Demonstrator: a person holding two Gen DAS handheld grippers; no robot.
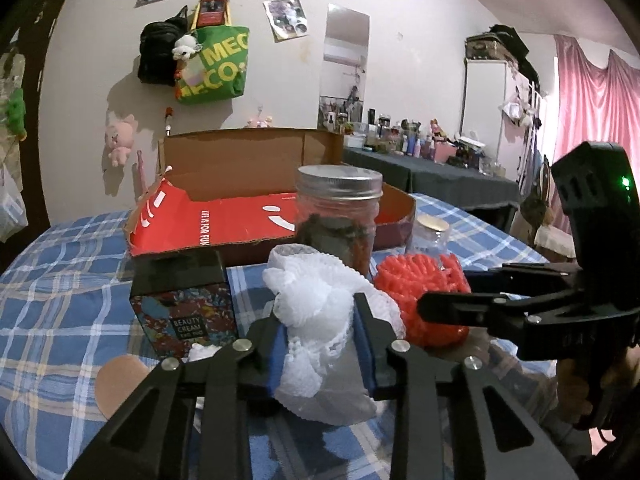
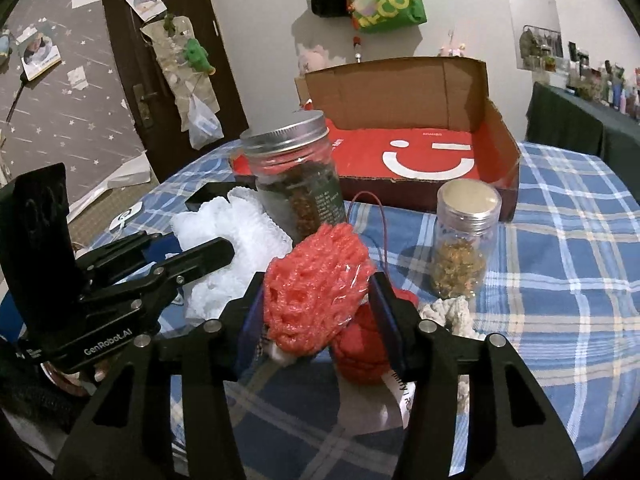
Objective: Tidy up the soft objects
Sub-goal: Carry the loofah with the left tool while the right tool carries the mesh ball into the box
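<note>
My left gripper [image 1: 320,320] is shut on a white foam net [image 1: 316,304] and holds it just above the blue plaid cloth; the net also shows in the right wrist view [image 2: 240,224]. My right gripper [image 2: 316,292] is shut on a red foam net [image 2: 316,280], which shows in the left wrist view [image 1: 420,284] beside the white one. The right gripper [image 1: 444,300] reaches in from the right in the left wrist view. A red knitted object [image 2: 360,344] and a cream knitted piece [image 2: 448,312] lie under and beside the right gripper.
An open cardboard box [image 1: 256,216] with a red floor stands behind, also seen in the right wrist view [image 2: 432,152]. A tall jar with a metal lid [image 1: 338,216], a small jar [image 2: 464,236] and a dark cream box [image 1: 184,304] stand on the plaid table [image 1: 60,280].
</note>
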